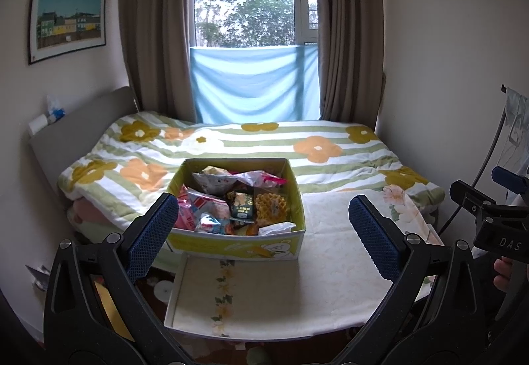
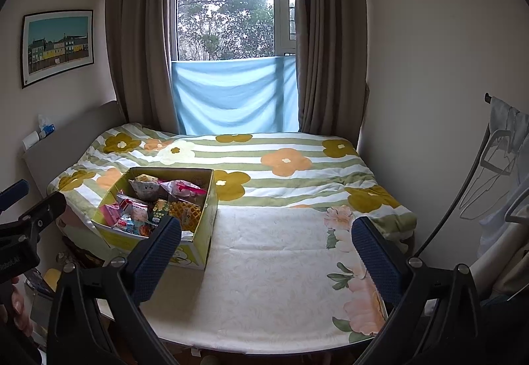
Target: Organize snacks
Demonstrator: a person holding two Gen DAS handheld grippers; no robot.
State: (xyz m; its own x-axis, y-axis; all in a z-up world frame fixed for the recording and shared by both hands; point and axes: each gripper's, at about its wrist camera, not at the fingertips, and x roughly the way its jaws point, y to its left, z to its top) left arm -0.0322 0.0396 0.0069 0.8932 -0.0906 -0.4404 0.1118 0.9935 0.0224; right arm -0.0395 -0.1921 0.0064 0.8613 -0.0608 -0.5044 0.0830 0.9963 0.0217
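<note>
Snacks (image 1: 231, 199): mixed packets heaped in a yellow-green cardboard box (image 1: 238, 244), open top, sitting on the near left part of the bed (image 2: 281, 282). Visible among them: a waffle-pattern yellow pack (image 1: 271, 207), pink packs on the left side, a dark green pack in the middle.

Surface: cream sheet with pale leaf print, a floral strip running toward the camera; beyond it a green-striped quilt (image 1: 231, 146) with orange and mustard flowers, rumpled at the right edge.

Room, left to right: framed picture of coloured houses (image 1: 67, 22) on the left wall; grey headboard (image 1: 79, 123) with a tissue pack on top; brown curtains (image 1: 155, 27) flanking a window (image 1: 244, 1), trees outside, a light blue cloth (image 1: 254, 83) hung across its lower part; bare right wall; wire hangers (image 2: 492, 173) and clothing at far right.

Left gripper (image 1: 264, 236): fingers spread wide, nothing between them, box framed in the gap, not touching it. Right gripper (image 2: 267, 255): fingers spread wide, empty, over bare sheet just right of the box; its left finger overlaps the box's near corner in view.
</note>
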